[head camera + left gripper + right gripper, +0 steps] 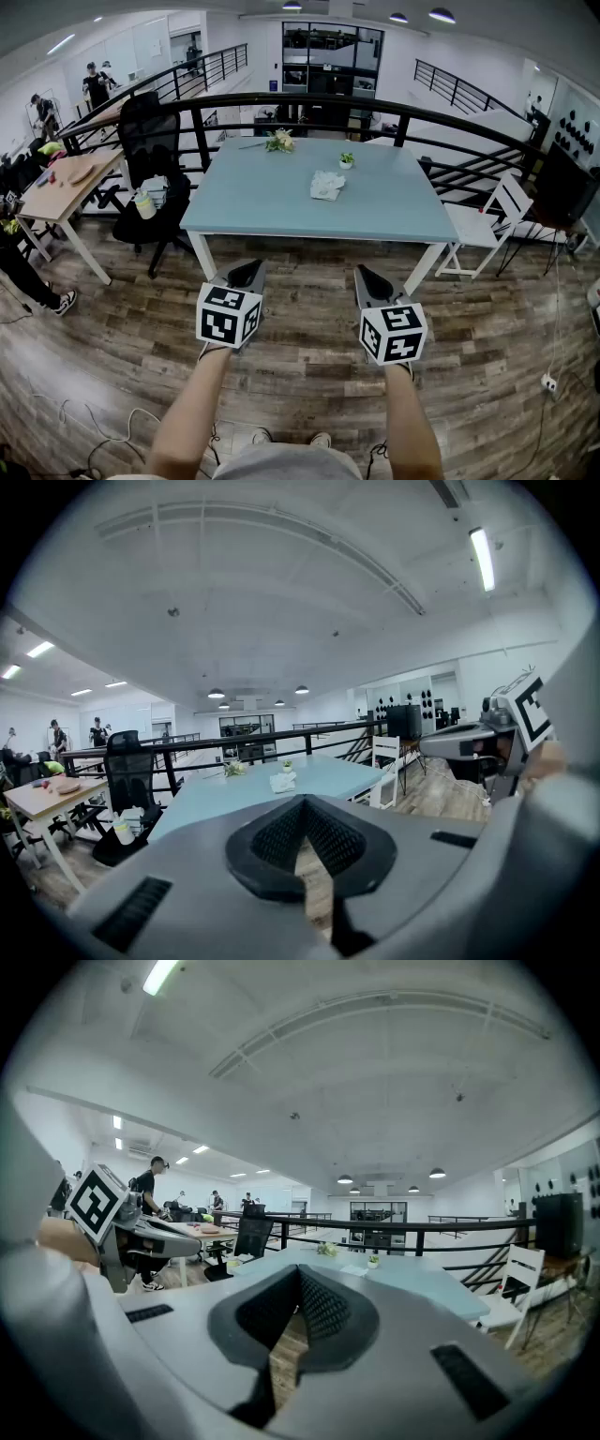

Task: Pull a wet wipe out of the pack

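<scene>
The wet wipe pack [327, 185] is a white, crumpled-looking packet lying on the light blue table [253, 202], right of its middle. It shows small and far off in the left gripper view [283, 782] and the right gripper view [356, 1270]. My left gripper [251, 269] and right gripper [364, 274] hang side by side over the wooden floor, short of the table's near edge, both pointing toward it. Each has its jaws together with nothing between them, as seen in the left gripper [302, 801] and right gripper [298, 1271] views.
A small potted plant [347, 160] and a bunch of flowers [278, 142] stand at the table's far side. A black office chair [150, 141] and a wooden desk [66, 183] are to the left, a white folding chair [492, 220] to the right. A black railing [309, 101] runs behind.
</scene>
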A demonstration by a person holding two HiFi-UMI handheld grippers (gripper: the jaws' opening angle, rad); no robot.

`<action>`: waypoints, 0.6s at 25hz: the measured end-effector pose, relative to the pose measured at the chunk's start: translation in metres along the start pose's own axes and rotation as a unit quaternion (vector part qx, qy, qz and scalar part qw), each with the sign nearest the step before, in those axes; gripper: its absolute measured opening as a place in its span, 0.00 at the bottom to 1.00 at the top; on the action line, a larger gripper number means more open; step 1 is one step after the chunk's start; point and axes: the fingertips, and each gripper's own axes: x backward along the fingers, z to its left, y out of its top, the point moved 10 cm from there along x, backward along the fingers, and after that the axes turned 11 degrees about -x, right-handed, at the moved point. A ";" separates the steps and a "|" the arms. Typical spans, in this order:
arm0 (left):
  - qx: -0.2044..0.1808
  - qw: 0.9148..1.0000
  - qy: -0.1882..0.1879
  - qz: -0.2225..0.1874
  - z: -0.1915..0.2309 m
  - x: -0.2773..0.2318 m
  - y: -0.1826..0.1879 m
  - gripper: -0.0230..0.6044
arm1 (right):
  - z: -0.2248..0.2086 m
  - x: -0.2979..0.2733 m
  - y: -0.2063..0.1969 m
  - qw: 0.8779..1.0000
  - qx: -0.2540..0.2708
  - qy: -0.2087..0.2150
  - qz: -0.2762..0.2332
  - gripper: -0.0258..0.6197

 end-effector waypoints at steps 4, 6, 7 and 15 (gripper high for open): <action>-0.004 1.000 -0.001 -0.001 -0.008 -0.005 0.007 0.02 | -0.008 0.004 0.003 1.000 -0.001 0.003 -0.003 0.04; -0.004 1.000 0.001 0.001 -0.013 -0.009 0.007 0.02 | -0.014 0.005 0.003 1.000 -0.003 0.008 -0.002 0.04; -0.004 1.000 0.002 0.002 -0.015 -0.011 0.008 0.02 | -0.016 0.005 0.002 1.000 -0.005 0.011 -0.001 0.04; -0.004 1.000 0.005 0.010 -0.040 -0.026 0.013 0.02 | -0.042 0.009 0.001 1.000 -0.015 0.022 0.004 0.08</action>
